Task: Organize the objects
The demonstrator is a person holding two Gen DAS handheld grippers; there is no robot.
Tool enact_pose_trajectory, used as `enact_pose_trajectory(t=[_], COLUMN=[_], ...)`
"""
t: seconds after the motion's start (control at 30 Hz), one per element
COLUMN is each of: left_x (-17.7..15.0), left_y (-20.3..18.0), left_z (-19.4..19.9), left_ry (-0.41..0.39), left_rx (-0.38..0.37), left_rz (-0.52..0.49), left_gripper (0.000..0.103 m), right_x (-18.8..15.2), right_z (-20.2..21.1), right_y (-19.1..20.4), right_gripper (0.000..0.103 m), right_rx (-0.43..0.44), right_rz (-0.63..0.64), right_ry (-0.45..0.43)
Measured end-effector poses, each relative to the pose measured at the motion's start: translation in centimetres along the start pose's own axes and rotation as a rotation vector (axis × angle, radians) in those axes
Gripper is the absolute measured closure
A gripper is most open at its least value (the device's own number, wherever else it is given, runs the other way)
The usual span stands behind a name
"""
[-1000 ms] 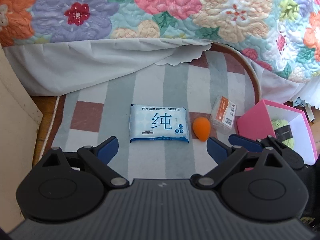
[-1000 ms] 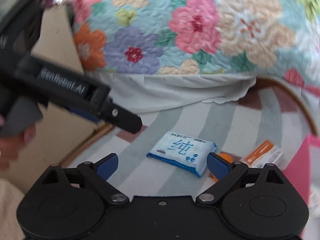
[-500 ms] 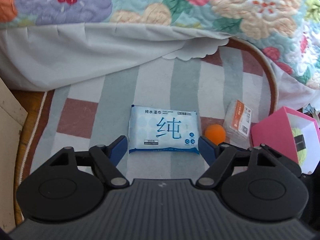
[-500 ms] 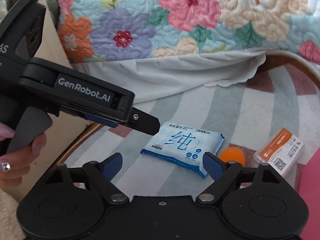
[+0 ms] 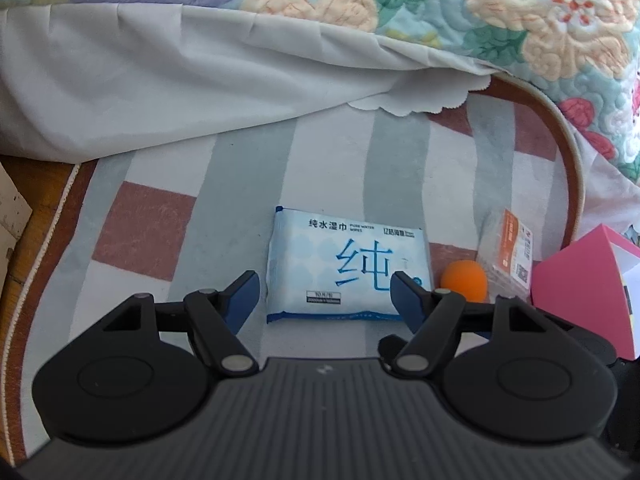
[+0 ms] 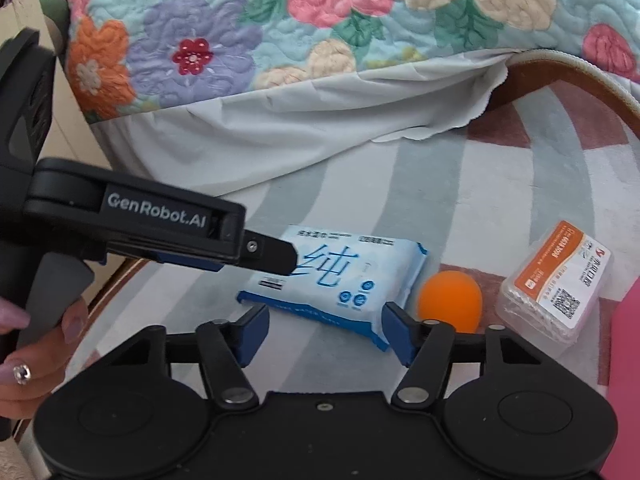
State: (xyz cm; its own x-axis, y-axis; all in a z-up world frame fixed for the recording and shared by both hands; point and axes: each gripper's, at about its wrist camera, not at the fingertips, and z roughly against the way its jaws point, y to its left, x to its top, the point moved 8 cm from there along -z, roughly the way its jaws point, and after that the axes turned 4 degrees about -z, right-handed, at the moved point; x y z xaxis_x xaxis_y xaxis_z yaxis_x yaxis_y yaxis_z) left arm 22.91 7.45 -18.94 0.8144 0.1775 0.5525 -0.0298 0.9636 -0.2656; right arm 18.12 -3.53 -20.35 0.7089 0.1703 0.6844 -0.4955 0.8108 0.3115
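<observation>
A blue-and-white pack of wet wipes (image 5: 348, 268) lies flat on the striped rug (image 5: 256, 184). My left gripper (image 5: 324, 292) is low over the pack's near end, its jaws closing, with the pack between the blue pads; no pad clearly presses it. In the right wrist view the left gripper (image 6: 280, 258) reaches in from the left onto the pack (image 6: 340, 276). My right gripper (image 6: 325, 324) hovers just short of the pack's near edge, its jaws closing on nothing. An orange sponge ball (image 6: 450, 300) and a clear box with an orange label (image 6: 556, 280) lie to the right.
A pink open box (image 5: 588, 280) stands at the right edge of the rug. The flowered quilt (image 5: 520, 20) and a grey bed skirt (image 5: 160, 80) hang behind. A beige board (image 6: 68, 136) stands at the left. A hand (image 6: 36, 340) holds the left gripper's handle.
Both grippers have sunk toward the wipes pack and their jaws have narrowed. The left gripper's fingers now flank the pack. The objects on the rug have not moved.
</observation>
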Motion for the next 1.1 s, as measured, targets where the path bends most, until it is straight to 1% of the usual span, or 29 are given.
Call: enact_pose_trajectory(t=[0.1,0.17,0.27,0.37,0.43,0.53,0.6,0.67,0.7,0.77,0.83,0.97,1.03,1.1], left_x=[0.2,0.0,-0.1,-0.3,-0.2,-0.1,-0.3,-0.4,-0.5,-0.8,-1.1,-1.6,-2.1,-2.7], left_y=[0.4,0.6,0.6,0.8,0.9,0.9,0.9,0.7,0.5,0.0,0.1,0.4,0.4,0.3], left_z=[-0.3,-0.8,-1.2,-2.0,-2.3,-2.6,-3.0,-3.1,-3.1,-2.8,-2.7,-2.2,-1.8,-1.4], left_ry=[-0.011,0.026,0.023,0.034,0.028,0.016,0.023,0.019,0.029,0.059,0.075,0.098,0.109,0.12], left_rx=[-0.015,-0.022,0.009,-0.012,-0.014,-0.026,-0.032,-0.024,-0.021,-0.045,-0.067,-0.081,-0.08,-0.069], left_rz=[0.029,0.063,0.05,0.077,0.088,0.097,0.099,0.085,0.077,0.09,0.12,0.146,0.149,0.137], left_gripper=[0.032,0.032,0.032,0.033,0.036,0.037,0.037,0.038,0.043,0.045,0.05,0.06,0.066,0.067], right_x=[-0.2,-0.6,-1.1,-1.3,-1.3,-1.3,-1.3,-1.3,-1.4,-1.5,-1.6,-1.9,-2.1,-2.3], right_z=[-0.5,-1.0,-1.3,-1.4,-1.6,-1.7,-1.9,-1.9,-1.9,-1.8,-1.4,-0.7,-0.2,0.3], right_y=[-0.7,-1.1,-1.4,-1.1,-0.8,-0.6,-0.5,-0.4,-0.3,-0.1,-0.1,-0.3,-0.2,-0.2], right_gripper=[0.04,0.04,0.04,0.041,0.047,0.05,0.052,0.057,0.061,0.061,0.061,0.061,0.058,0.057], right_rx=[-0.01,-0.046,-0.025,-0.044,-0.059,-0.078,-0.081,-0.083,-0.087,-0.104,-0.11,-0.087,-0.068,-0.032], right_rz=[-0.013,-0.007,-0.03,0.005,0.038,0.066,0.077,0.089,0.097,0.111,0.104,0.079,0.084,0.053], right_ry=[-0.005,-0.003,-0.001,-0.007,0.002,0.008,0.008,0.011,0.01,0.004,-0.011,-0.01,-0.008,0.006])
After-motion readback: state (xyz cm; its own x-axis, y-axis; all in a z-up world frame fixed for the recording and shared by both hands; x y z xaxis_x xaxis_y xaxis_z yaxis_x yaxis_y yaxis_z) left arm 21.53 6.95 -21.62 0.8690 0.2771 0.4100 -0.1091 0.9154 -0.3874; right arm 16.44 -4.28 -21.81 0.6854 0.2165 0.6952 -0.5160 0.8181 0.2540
